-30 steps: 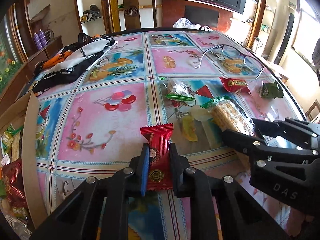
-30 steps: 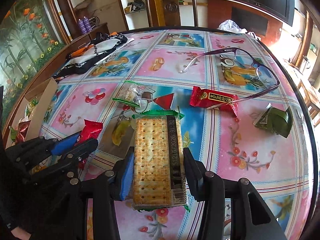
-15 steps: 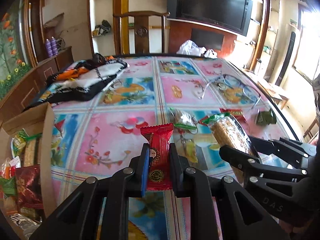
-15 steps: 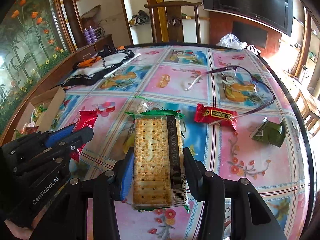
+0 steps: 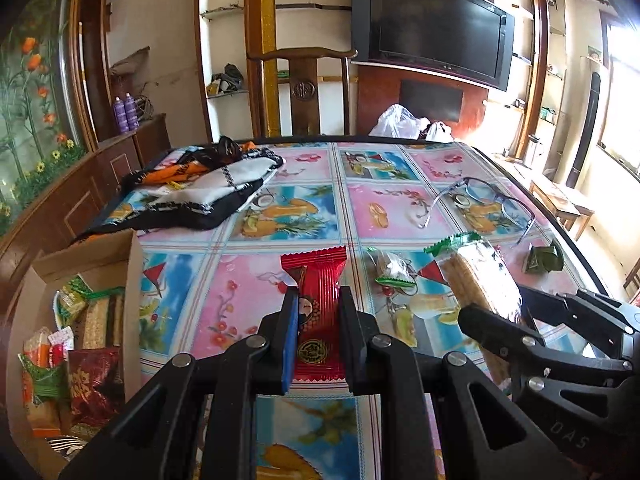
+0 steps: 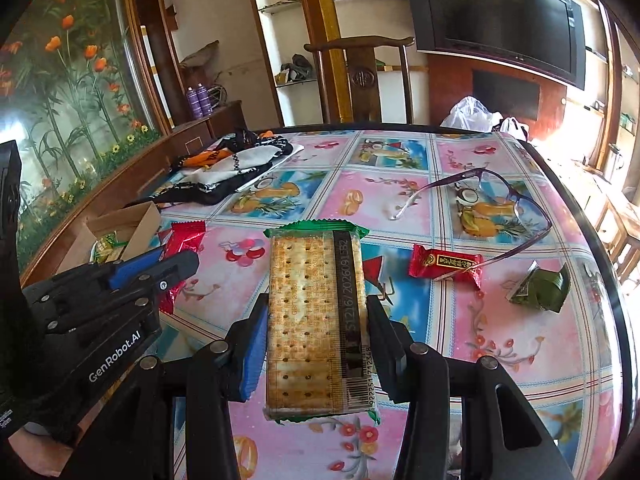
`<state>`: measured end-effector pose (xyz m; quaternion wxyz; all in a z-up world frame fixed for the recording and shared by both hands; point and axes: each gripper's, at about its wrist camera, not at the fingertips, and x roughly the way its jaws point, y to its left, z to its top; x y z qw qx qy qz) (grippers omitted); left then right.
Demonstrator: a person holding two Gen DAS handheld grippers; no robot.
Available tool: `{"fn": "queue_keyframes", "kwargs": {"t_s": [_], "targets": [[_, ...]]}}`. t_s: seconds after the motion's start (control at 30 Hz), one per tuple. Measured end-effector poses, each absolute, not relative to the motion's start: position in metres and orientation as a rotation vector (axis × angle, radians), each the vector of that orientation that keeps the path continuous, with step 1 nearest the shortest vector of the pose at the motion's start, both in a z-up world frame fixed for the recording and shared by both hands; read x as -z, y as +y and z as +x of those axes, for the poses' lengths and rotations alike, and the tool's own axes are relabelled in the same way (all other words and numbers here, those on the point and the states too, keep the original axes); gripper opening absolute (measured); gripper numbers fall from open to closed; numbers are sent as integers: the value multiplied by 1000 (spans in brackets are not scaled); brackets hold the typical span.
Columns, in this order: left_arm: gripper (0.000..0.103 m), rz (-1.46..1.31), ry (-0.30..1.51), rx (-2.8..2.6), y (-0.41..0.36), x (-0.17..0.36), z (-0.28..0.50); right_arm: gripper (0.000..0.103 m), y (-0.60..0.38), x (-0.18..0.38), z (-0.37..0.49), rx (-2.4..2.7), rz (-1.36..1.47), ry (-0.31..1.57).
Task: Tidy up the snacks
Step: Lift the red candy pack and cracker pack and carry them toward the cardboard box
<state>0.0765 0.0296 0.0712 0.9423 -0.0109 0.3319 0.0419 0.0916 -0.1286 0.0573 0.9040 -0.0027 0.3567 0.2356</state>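
My left gripper (image 5: 318, 300) is shut on a red snack packet (image 5: 318, 312), held above the table. It shows again at the left of the right wrist view, left gripper (image 6: 176, 256) with the red snack packet (image 6: 182, 240). My right gripper (image 6: 316, 308) is shut on a clear cracker pack with green ends (image 6: 316, 320), also lifted; the cracker pack (image 5: 480, 280) appears at the right of the left wrist view. A cardboard box (image 5: 134, 280) with several snacks inside stands at the table's left edge. Loose on the table lie another red packet (image 6: 444, 264), a green packet (image 6: 540, 290) and a small clear snack bag (image 5: 394, 270).
Eyeglasses (image 6: 496, 196) lie open at the right of the flowered tablecloth (image 6: 400, 160). A black, white and orange cloth bundle (image 5: 208, 188) covers the far left. A wooden chair (image 5: 300, 92) stands behind the table, and white plastic bags (image 5: 400, 122) sit by its far edge.
Both grippers have risen and tipped up with their packs still gripped; the views now take in more of the room and the cardboard box at the left.
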Motion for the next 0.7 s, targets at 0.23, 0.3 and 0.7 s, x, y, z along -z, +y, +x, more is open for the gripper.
{"fn": "queue_keyframes", "kwargs": {"t_s": [0.23,0.3,0.7], "targets": [[18,-16,639,-128,37,-79,71,49,-126,-58,87,-493,-4,727],[18,-21,635,-130,40,-81,70,49,-125,-57,87,-495,-8,725],[18,-79,604,-154,70,-95,58,49,-114,-54,81,-531,-45,717]]}}
